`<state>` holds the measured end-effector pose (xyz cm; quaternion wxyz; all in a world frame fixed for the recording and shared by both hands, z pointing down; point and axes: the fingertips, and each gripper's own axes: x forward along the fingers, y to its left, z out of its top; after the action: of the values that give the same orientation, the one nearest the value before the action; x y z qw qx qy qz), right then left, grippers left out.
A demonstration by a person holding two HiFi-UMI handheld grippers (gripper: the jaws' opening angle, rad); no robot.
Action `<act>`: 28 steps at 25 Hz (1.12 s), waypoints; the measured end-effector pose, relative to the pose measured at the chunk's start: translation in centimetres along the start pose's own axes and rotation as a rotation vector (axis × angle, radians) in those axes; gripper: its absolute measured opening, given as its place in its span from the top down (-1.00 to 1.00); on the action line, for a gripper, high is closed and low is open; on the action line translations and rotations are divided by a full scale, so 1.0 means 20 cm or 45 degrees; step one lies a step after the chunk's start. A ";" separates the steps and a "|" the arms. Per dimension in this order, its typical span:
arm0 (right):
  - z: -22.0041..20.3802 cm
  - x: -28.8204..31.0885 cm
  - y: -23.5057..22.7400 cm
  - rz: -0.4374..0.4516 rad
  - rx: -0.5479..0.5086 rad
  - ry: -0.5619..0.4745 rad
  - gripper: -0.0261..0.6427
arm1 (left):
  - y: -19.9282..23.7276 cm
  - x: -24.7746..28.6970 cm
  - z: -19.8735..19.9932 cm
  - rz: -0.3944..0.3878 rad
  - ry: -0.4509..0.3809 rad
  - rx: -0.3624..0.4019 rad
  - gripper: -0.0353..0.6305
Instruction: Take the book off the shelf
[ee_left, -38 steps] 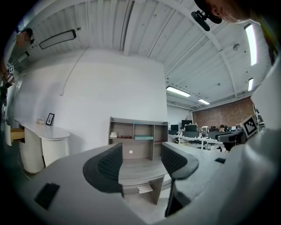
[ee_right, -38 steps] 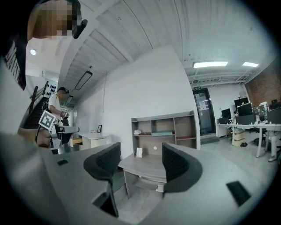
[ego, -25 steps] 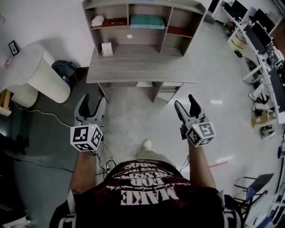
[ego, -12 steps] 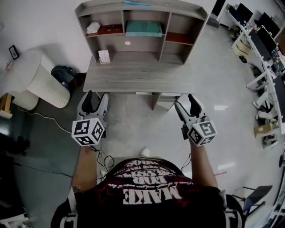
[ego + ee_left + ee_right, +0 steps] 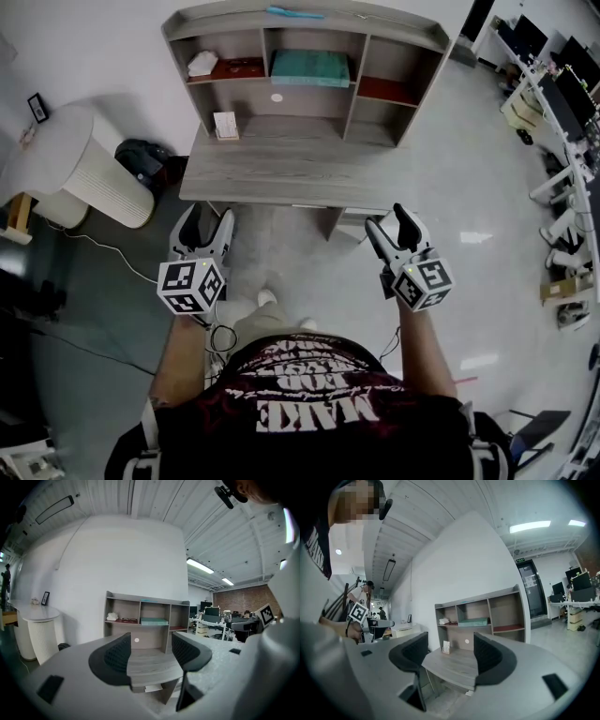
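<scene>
Both grippers hang low in front of the person, short of the desk. The left gripper (image 5: 209,221) has its jaws wide apart with nothing between them. The right gripper (image 5: 386,221) is likewise wide open and empty. Beyond them stands the desk (image 5: 281,169), its top bare but for a small card (image 5: 225,125) at the back left. Farther off, the shelf (image 5: 353,82) rises from the desk's rear. The teal book (image 5: 310,67) lies flat in the shelf's middle compartment, well apart from both grippers.

The step in hand looks like the approach. To do it well, I would step up to the desk and choose one gripper. Its jaws should be open and turned to bracket the book's thickness. It should come in level under the compartment's top, bite the book's front edge, then draw straight out, clear of the dividers.
</scene>
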<state>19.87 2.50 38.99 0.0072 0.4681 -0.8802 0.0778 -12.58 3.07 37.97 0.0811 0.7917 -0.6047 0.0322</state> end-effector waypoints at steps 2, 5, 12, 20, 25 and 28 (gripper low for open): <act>0.00 0.03 -0.02 0.000 0.000 -0.003 0.02 | 0.01 0.02 0.00 0.000 0.000 0.008 0.11; 0.02 0.07 -0.04 -0.006 -0.002 -0.018 0.02 | 0.03 0.06 0.00 0.001 -0.001 0.005 0.11; 0.04 0.18 -0.11 -0.032 -0.012 -0.010 0.03 | 0.05 0.18 0.10 -0.022 -0.075 0.046 0.11; 0.04 0.38 -0.19 -0.060 -0.002 0.001 0.03 | 0.14 0.40 0.11 -0.059 -0.068 0.050 0.11; 0.06 0.55 -0.26 -0.071 0.004 0.011 0.03 | 0.21 0.59 0.15 -0.084 -0.067 0.037 0.11; 0.09 0.66 -0.31 -0.080 0.003 0.007 0.03 | 0.24 0.70 0.16 -0.106 -0.060 0.033 0.11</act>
<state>17.59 -12.04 39.13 0.0113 0.4954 -0.8649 0.0799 -13.66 -12.11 37.27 0.0576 0.8177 -0.5725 0.0179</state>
